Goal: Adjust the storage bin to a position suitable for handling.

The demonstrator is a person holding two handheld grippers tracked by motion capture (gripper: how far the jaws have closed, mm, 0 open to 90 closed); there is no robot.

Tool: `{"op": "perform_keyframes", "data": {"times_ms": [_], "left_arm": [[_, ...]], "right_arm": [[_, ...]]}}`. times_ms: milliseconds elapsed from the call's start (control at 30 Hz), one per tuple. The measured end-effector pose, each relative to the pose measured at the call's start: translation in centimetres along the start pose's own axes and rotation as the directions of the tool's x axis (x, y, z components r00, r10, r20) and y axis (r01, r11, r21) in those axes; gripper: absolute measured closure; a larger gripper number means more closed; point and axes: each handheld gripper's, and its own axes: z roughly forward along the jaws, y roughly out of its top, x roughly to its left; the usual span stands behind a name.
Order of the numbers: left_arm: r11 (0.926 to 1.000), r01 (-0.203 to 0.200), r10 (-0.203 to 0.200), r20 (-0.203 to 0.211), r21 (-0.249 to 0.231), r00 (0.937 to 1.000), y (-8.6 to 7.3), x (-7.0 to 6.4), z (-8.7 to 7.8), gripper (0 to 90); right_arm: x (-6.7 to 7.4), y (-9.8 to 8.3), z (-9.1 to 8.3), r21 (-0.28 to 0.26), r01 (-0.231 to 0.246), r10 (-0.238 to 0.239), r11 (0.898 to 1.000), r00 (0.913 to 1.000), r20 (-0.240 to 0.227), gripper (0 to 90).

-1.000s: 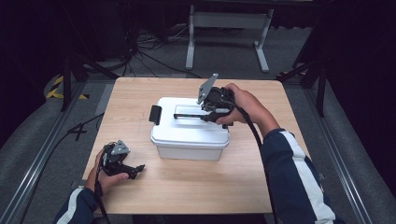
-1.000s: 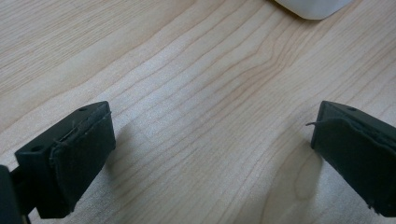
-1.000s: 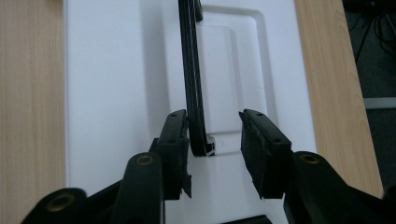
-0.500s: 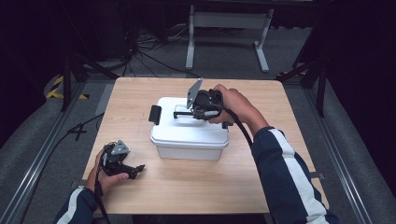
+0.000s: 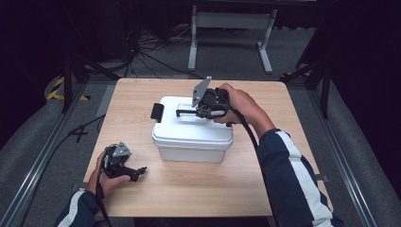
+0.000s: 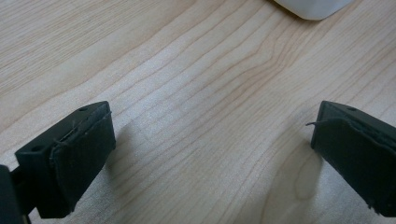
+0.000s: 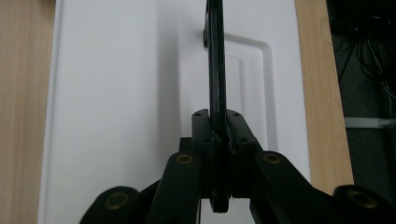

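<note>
My right gripper [image 7: 218,135] is clenched on the black handle [image 7: 215,60] atop the white box [image 5: 189,137], mid-table; handle's long axis runs straight ahead w/ the jaws. Left gripper [image 6: 210,154] sits released near the table's front-left corner, so the right hand's nearer for the lift.

The box [image 5: 191,137] is white, and its handle [image 7: 216,60] is black; a black clip [image 5: 156,112] sits on its end; the table [image 5: 198,189] is light brown wood with wavy lines; both grippers, left [image 5: 137,171] and right [image 5: 182,112], are black; the sleeves [image 5: 295,184] are dark blue with white stripes; the floor [image 5: 42,142] is grey.
</note>
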Motion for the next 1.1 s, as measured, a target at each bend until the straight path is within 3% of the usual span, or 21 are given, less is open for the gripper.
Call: {"op": "perform_keyframes", "data": {"times_ms": [367,467,500,600,1100], "left_arm": [[1.0,-0.002,0.002,0.0,-0.001,1.0,0.0,0.0,0.0,0.2],[1.0,-0.001,0.001,0.001,-0.001,1.0,0.0,0.0,0.0,0.3],[1.0,-0.001,0.001,0.0,-0.001,1.0,0.0,0.0,0.0,0.3],[1.0,-0.001,0.001,0.0,-0.001,1.0,0.0,0.0,0.0,0.4],[1.0,-0.001,0.001,0.0,-0.001,1.0,0.0,0.0,0.0,0.5]], "right_arm": [[0.0,-0.1,-1.7,-0.01,0.009,-0.009,1.0,0.9997,0.022,84.4],[-0.1,-0.2,-1.9,-0.02,0.03,-0.029,0.999,0.9989,0.035,84.3],[0.0,-0.4,-2.1,-0.011,0.009,-0.008,1.0,0.9995,0.03,84.3],[-0.3,-0.9,-2.7,-0.017,0.018,-0.017,1.0,0.9989,0.045,84.3],[-0.4,-4.3,-4.8,-0.034,-0.035,0.037,0.999,0.9968,0.071,84.3]]}}
